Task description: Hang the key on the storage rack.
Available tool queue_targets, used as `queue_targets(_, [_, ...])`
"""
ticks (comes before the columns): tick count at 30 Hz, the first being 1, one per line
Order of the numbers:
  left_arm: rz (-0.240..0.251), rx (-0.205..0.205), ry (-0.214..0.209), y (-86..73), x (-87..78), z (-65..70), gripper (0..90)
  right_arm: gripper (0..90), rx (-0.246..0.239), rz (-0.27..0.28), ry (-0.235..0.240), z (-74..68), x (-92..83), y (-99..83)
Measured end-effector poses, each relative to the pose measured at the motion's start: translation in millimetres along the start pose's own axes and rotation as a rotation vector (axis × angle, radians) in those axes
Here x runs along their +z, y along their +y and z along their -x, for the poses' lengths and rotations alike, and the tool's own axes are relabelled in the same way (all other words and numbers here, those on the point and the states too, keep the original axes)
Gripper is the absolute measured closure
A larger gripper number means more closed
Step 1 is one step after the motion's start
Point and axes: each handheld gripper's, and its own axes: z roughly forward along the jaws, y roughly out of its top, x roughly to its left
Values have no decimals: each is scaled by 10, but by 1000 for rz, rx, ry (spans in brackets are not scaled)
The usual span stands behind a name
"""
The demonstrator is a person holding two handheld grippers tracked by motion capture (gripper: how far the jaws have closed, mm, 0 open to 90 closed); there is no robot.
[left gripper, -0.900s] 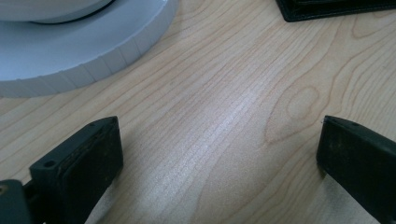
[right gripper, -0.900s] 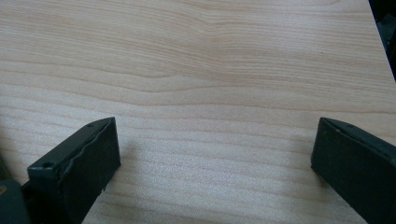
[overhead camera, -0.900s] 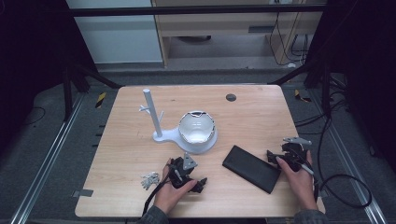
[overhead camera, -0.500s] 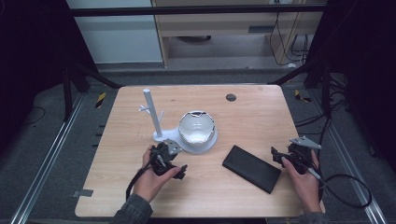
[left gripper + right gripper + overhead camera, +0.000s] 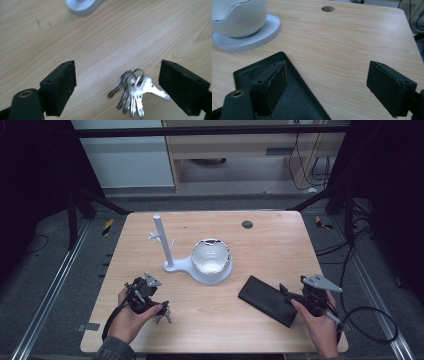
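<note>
Now | keys point(image 5: 133, 93) btwn open L gripper point(image 5: 117, 87) jaws | untouched, on table point(image 5: 100, 45)

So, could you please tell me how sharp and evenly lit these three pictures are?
High view: the light wooden table is evenly lit, its surroundings dark, the picture soft. Left gripper view: the bunch of silver keys is slightly blurred, the wood grain clearer. Right gripper view: the black textured tray is sharp, the white bowl softer.

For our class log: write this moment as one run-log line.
left gripper: open over keys | right gripper: open by black tray | nothing held
</note>
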Motion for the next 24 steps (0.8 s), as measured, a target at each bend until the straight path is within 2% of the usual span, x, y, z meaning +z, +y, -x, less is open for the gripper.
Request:
queue_targets(3, [-9,-26,-24,-49,-12,-17,175,173,-29,-7,10,-56,27,3])
queue_targets(6, [-38,-16,-28,-66,19,8,199,172,-55,-23,17,-94,65,-2])
queue_targets(11, [-63,-16,-44,-79,146,50,245,175,-52,-35,9,-50,79,-24])
queue_targets(15, [-81,-52,-82,-132,234,62,265,177,-50,-54,18,-42,98,-40])
queue_targets(18, [-89,-63,-97,-172,289,119,259,178,-74,-62,26,-71,116,-42])
queue_targets(24, [-101,-58,-95,-186,327,132,253,177,-98,-73,27,-104,131,-44])
